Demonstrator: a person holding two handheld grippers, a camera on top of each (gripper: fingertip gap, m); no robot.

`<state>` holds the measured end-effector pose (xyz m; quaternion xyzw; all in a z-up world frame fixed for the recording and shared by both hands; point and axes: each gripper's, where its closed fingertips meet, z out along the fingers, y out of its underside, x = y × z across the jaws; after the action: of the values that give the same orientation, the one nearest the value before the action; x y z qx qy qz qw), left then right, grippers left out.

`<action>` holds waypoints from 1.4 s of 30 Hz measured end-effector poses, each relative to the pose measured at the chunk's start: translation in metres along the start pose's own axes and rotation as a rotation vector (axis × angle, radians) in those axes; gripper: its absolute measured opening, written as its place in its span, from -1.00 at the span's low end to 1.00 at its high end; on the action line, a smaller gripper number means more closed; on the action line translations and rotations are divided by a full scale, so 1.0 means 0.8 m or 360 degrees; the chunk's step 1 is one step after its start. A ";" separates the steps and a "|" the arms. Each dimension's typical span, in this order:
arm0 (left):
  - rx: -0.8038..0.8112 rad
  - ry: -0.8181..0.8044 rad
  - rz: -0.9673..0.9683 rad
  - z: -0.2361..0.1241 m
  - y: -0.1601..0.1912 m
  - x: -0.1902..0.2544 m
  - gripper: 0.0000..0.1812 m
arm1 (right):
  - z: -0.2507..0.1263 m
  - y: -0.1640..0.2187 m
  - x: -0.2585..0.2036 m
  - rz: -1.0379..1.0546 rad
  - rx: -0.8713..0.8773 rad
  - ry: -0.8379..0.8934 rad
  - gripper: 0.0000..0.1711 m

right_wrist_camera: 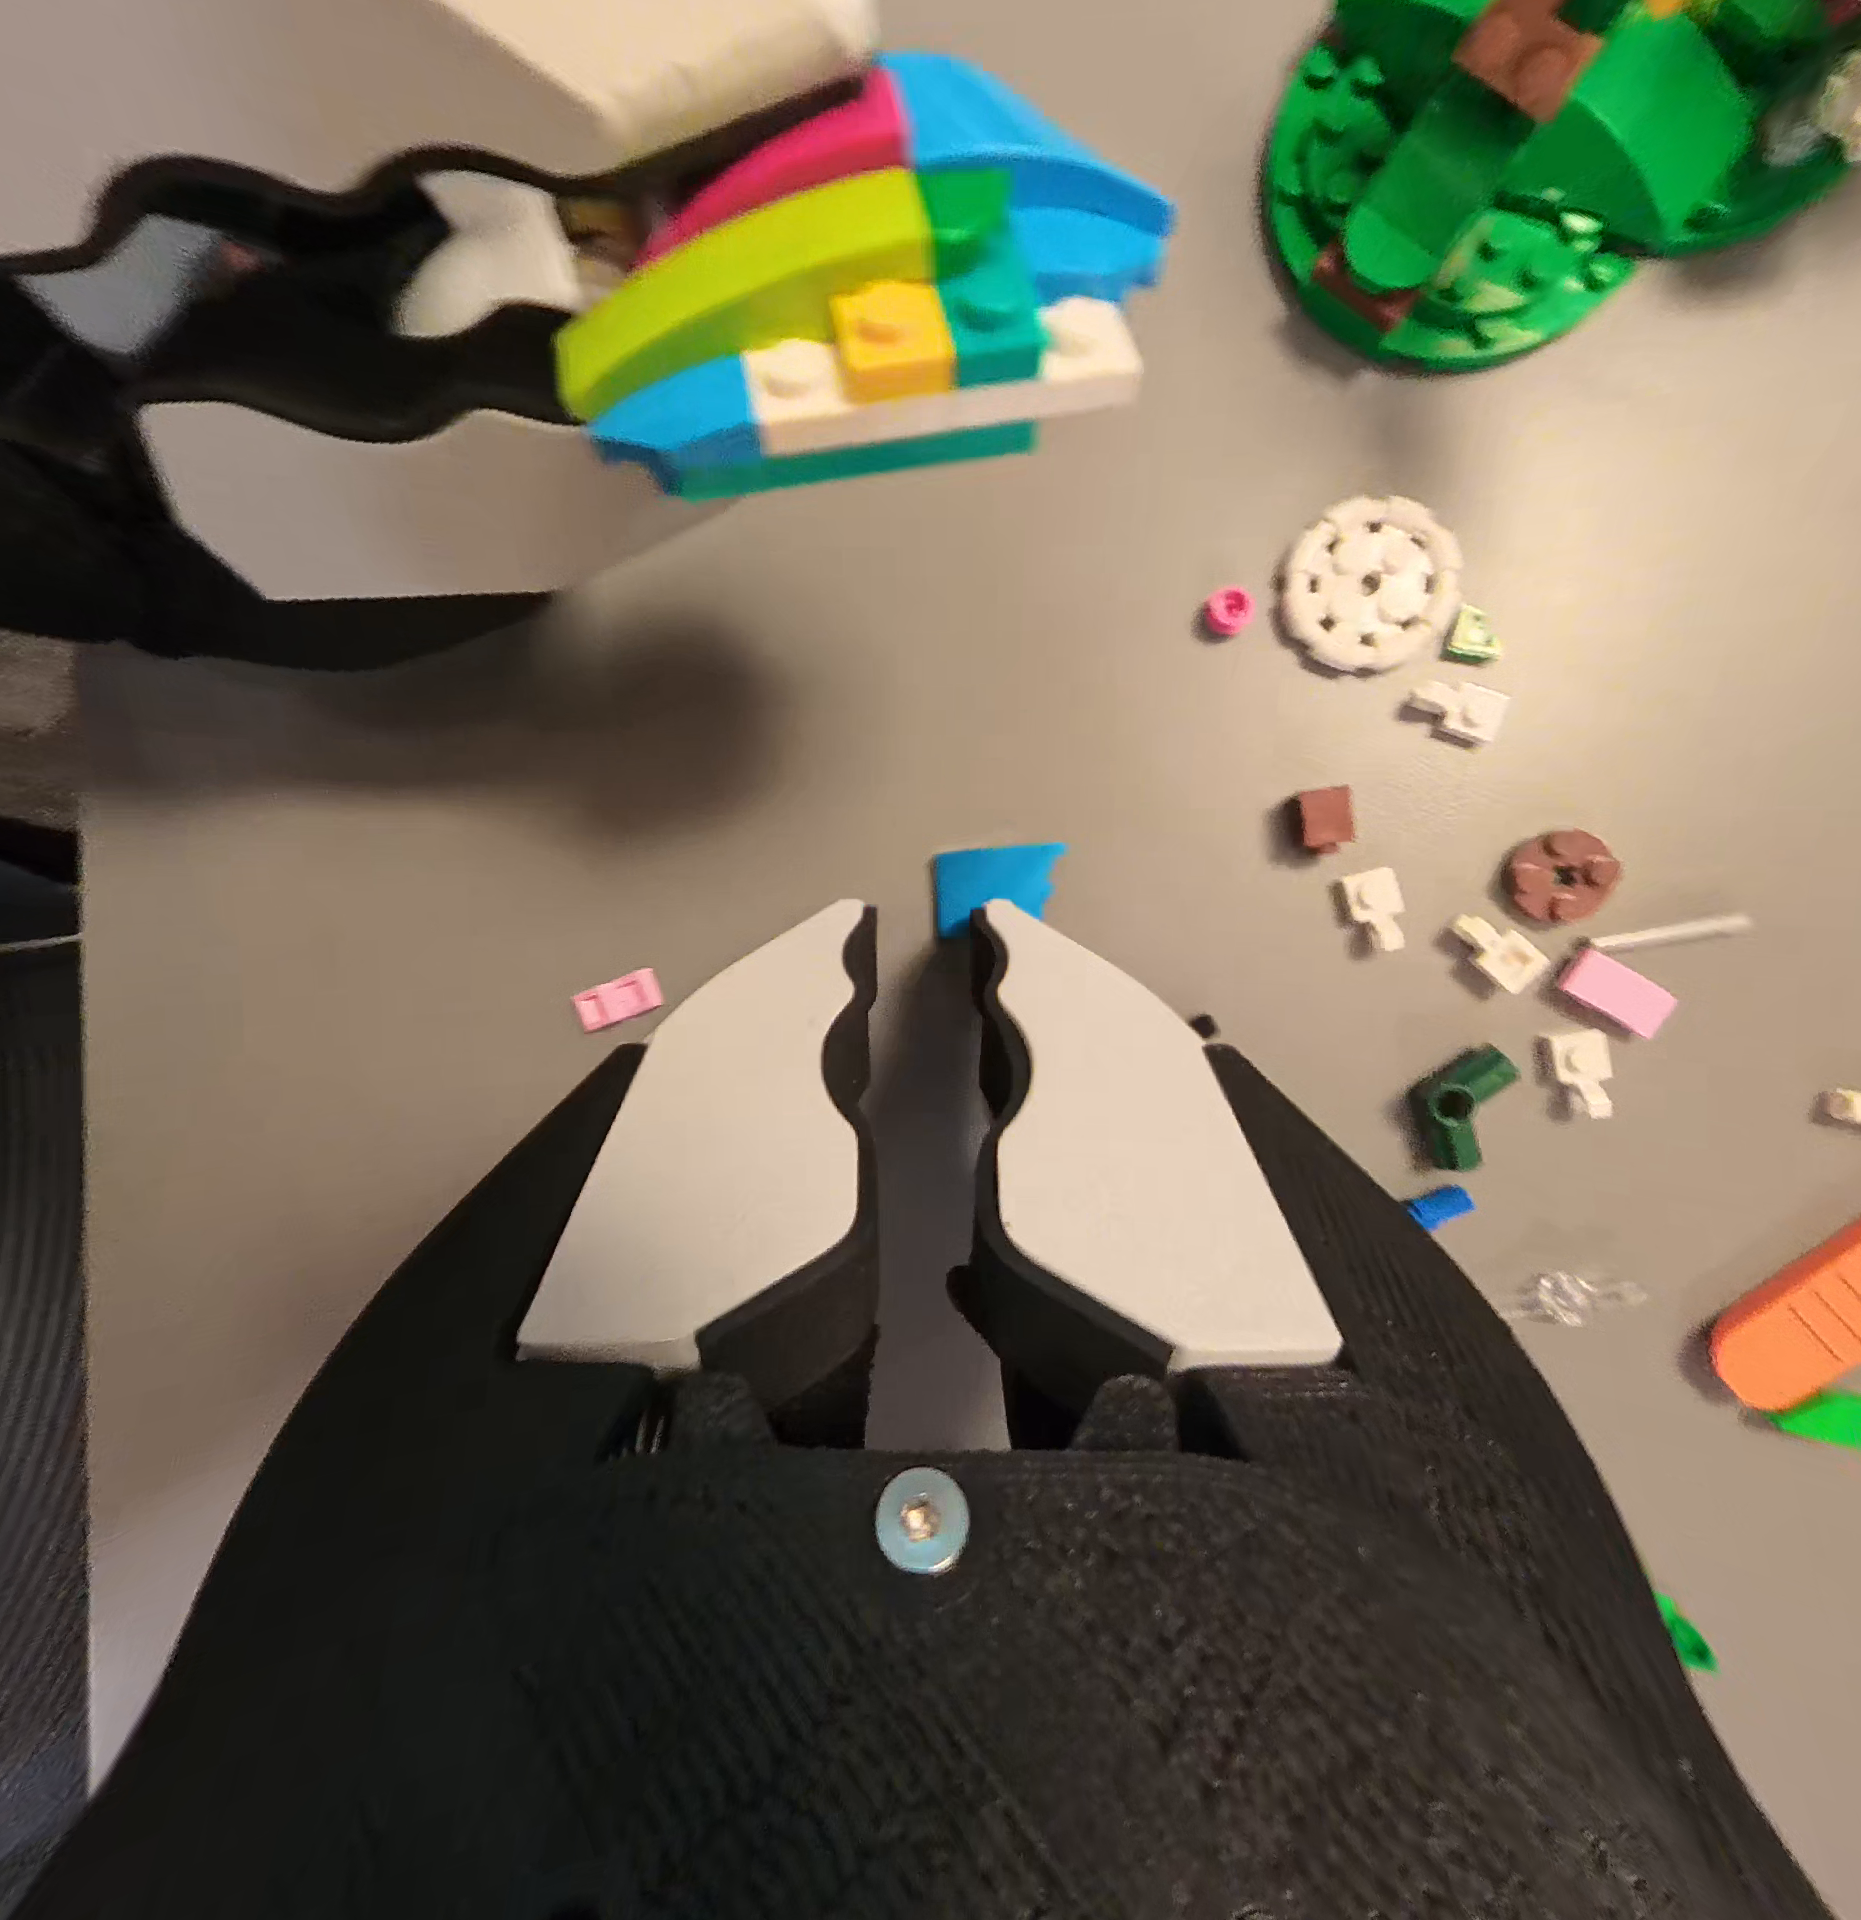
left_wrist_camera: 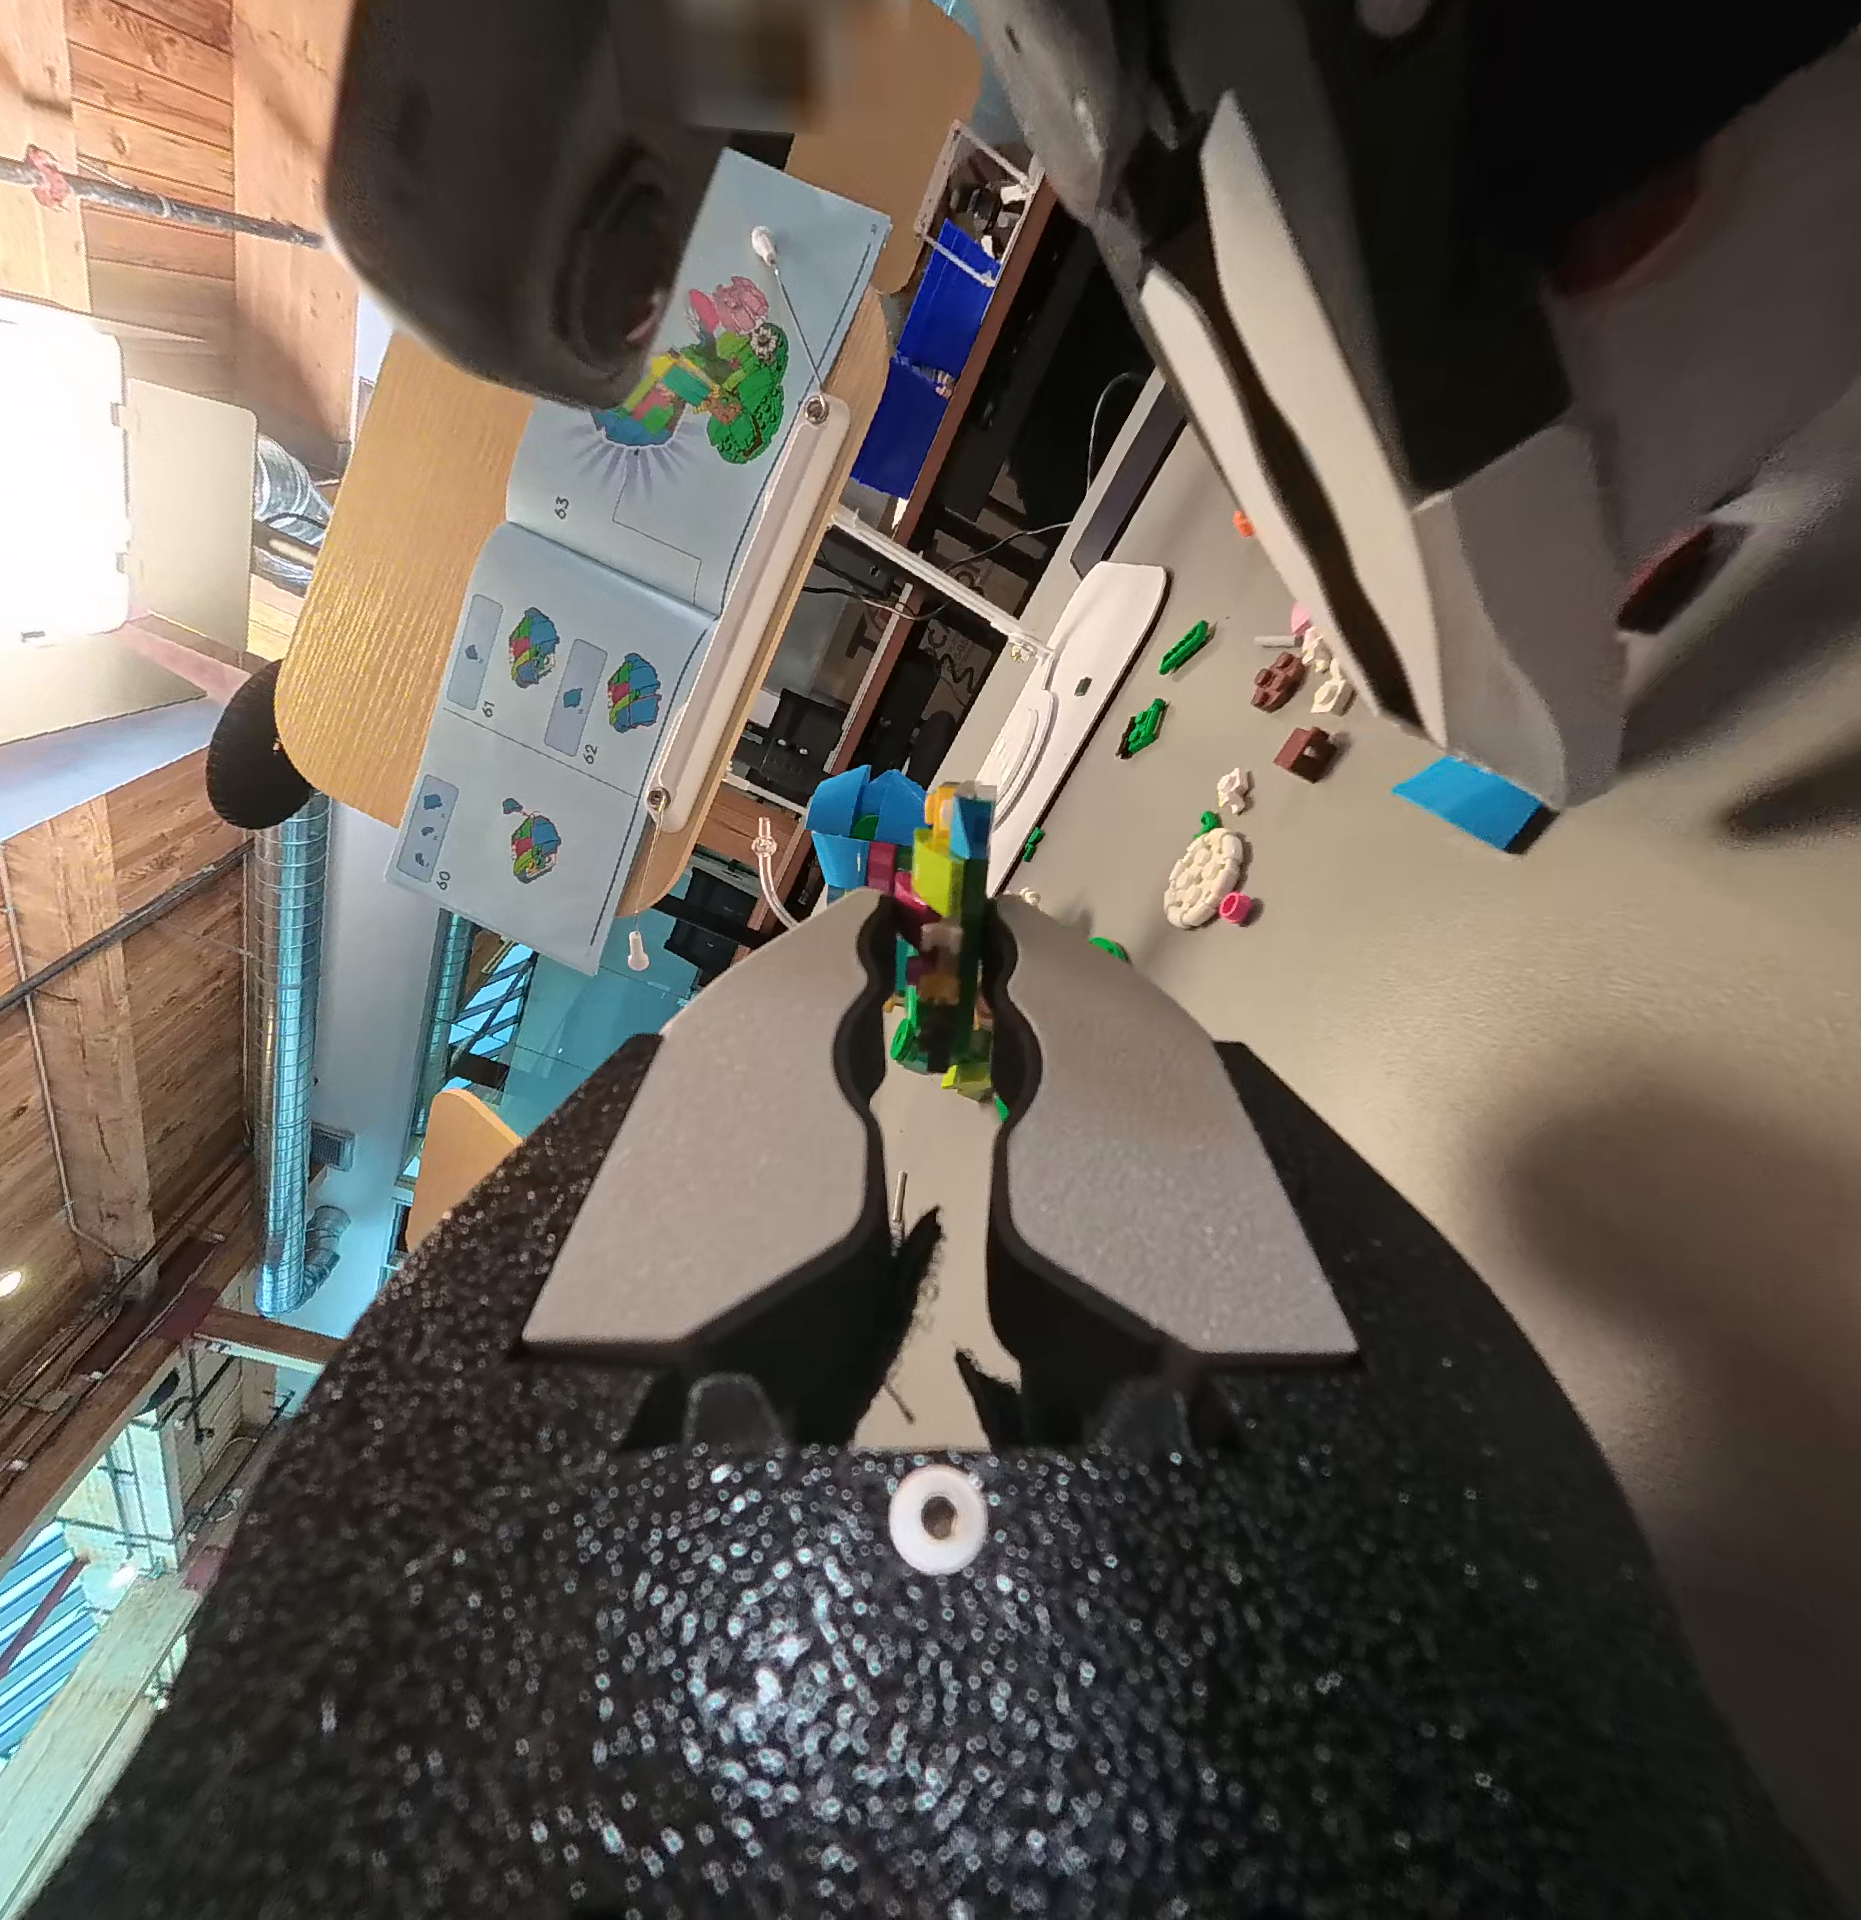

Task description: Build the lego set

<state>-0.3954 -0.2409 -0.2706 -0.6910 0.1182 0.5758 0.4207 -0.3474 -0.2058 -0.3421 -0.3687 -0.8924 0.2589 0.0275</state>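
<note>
My left gripper (left_wrist_camera: 931, 925) is shut on a multicoloured lego assembly (left_wrist_camera: 926, 883) of blue, lime, pink, yellow and teal bricks and holds it above the grey table. In the right wrist view the left gripper (right_wrist_camera: 593, 301) and the assembly (right_wrist_camera: 853, 312) are at the upper left. My right gripper (right_wrist_camera: 921, 914) is slightly open and empty, low over the table. A loose blue sloped piece (right_wrist_camera: 993, 878) lies just beyond its right fingertip. In the left wrist view the right gripper (left_wrist_camera: 1425, 717) is at the upper right, over the same blue piece (left_wrist_camera: 1471, 800).
A round green lego build (right_wrist_camera: 1477, 208) stands at the far right. Loose pieces lie right of my right gripper: a white round plate (right_wrist_camera: 1367, 592), brown pieces (right_wrist_camera: 1560, 876), a pink tile (right_wrist_camera: 1617, 994), an orange brick separator (right_wrist_camera: 1809, 1320). An open instruction booklet (left_wrist_camera: 614, 644) stands on a wooden stand. There is about 9 centimeters between the tips of the two grippers.
</note>
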 end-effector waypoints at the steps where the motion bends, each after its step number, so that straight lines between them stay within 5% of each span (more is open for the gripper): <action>1: 0.0002 -0.0001 0.0000 0.000 0.000 0.000 -0.84 | -0.001 -0.001 -0.004 -0.0025 0.0005 -0.0019 -0.82; 16: 0.0015 -0.0005 0.0001 -0.001 -0.002 -0.002 -0.84 | -0.003 0.018 0.001 -0.0143 -0.0101 0.0031 -0.88; 42: -0.0011 -0.0044 -0.0044 -0.002 0.001 -0.009 -0.84 | -0.008 -0.004 0.017 -0.0421 0.0112 0.0134 -0.84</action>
<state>-0.3970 -0.2450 -0.2645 -0.6860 0.1008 0.5800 0.4276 -0.3580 -0.1954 -0.3367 -0.2571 -0.9216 0.2685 0.1116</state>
